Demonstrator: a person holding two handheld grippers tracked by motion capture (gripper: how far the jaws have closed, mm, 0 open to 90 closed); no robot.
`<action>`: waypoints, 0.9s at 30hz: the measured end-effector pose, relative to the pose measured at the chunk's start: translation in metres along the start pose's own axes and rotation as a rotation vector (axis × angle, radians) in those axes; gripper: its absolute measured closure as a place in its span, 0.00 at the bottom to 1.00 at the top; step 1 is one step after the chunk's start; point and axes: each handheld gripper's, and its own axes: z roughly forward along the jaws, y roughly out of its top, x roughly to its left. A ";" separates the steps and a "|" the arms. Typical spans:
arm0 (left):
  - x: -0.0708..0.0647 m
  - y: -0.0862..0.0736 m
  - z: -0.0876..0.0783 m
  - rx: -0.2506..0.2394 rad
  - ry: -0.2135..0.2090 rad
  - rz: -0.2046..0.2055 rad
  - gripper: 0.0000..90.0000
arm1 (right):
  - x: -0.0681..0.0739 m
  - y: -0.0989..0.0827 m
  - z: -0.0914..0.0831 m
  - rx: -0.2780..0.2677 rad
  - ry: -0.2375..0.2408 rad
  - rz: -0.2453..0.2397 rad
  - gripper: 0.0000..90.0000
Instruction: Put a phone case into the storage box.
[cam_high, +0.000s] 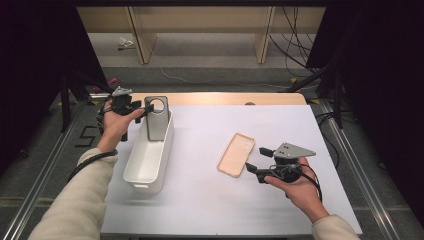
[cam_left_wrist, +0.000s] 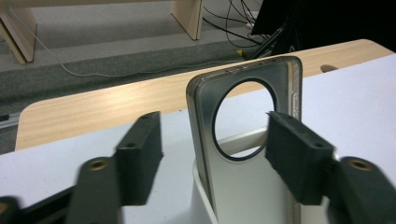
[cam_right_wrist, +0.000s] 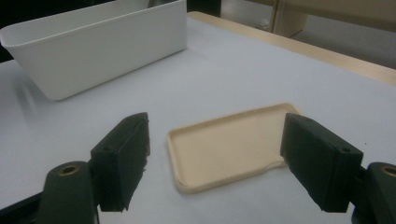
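Two phone cases and one bin are laid out on the white-covered surface (cam_high: 200, 200). A long white plastic bin (cam_high: 145, 175) is set at the left. A grey metallic phone case with a round camera hole (cam_high: 157, 117) is stood upright at the bin's far end, with the left tool (cam_high: 137, 107) spread wide around it and apparently not gripping. A flat beige phone case (cam_high: 236, 154) is seen lying open-side up near the middle, just ahead of the right tool (cam_high: 257, 160), also spread wide. Sorting cases into the bin is judged under way; next, the right tool would need to be closed across the beige case's edges
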 end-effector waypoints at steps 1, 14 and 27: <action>-0.001 0.001 -0.002 0.001 0.002 -0.001 0.31 | 0.000 0.000 0.000 0.000 -0.001 -0.001 0.28; -0.015 -0.013 -0.045 -0.010 -0.014 0.023 0.00 | -0.002 -0.001 0.002 0.016 -0.003 0.006 0.27; -0.064 -0.049 -0.093 -0.082 -0.069 0.102 0.00 | -0.007 -0.001 0.003 0.020 -0.014 0.012 0.27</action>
